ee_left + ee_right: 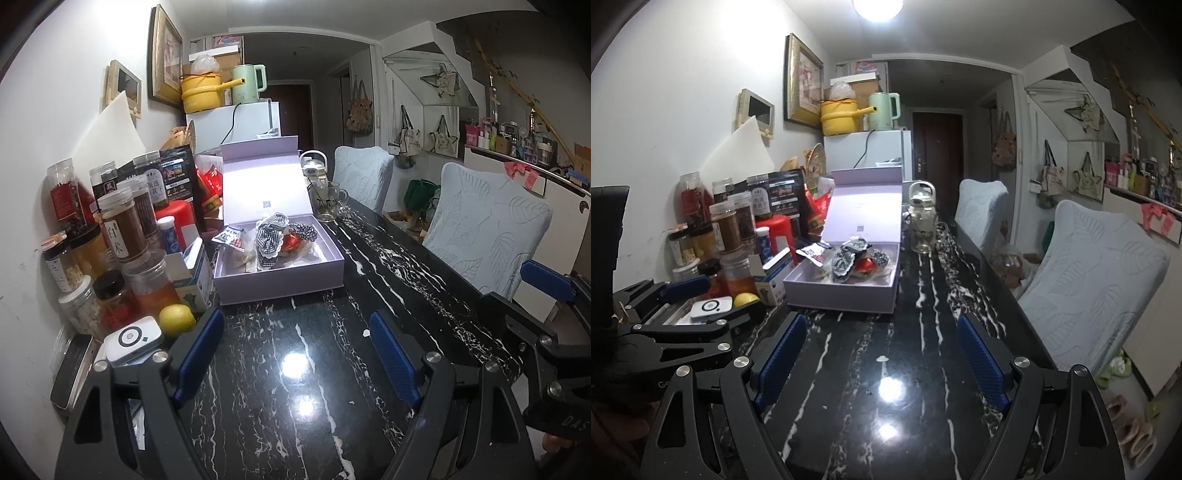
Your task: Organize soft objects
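An open pale lilac box [280, 284] stands on the black marble table [295, 387], lid up. Inside lie a black-and-white checked scrunchie [271, 236], a red wrapped item [291, 242] and a small snack packet [231, 236]. The box [846, 295] and the scrunchie [846, 262] also show in the right wrist view. My left gripper [295, 354] is open and empty over the table, short of the box. My right gripper [879, 362] is open and empty beside it. The right gripper's finger [546, 282] shows at the right edge of the left view.
Jars and bottles [118, 229] crowd the table's left side, with a lemon [176, 319] and a white gadget [133, 339]. A glass mug [328, 201] and a teapot [922, 206] stand behind the box. Two covered chairs [487, 229] line the right edge.
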Demonstrator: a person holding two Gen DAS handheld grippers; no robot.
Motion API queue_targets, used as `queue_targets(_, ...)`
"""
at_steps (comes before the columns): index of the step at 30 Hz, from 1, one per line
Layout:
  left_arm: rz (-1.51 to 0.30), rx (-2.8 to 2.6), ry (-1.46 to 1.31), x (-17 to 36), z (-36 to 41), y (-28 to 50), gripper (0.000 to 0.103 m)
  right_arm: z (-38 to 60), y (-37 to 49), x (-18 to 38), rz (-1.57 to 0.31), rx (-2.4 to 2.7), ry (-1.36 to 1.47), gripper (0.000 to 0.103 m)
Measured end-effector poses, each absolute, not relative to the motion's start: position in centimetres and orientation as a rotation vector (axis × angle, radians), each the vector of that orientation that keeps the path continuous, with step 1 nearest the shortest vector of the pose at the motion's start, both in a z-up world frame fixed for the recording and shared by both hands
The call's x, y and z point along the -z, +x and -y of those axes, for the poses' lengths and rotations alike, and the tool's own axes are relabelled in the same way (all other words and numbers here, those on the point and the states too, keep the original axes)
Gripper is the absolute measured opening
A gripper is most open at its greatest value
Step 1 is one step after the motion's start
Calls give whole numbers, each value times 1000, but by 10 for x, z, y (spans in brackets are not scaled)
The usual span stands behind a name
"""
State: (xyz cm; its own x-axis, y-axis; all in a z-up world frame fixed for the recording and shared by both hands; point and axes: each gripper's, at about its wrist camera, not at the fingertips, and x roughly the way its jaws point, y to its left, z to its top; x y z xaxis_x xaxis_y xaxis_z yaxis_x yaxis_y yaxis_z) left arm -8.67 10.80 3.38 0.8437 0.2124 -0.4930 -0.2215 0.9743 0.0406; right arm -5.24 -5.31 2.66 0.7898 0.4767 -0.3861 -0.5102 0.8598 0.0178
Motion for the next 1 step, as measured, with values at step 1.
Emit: queue_targets(1,-520,-228,-19,-32,-108,-87,81,53,-52,-25,-395,-532,-90,84)
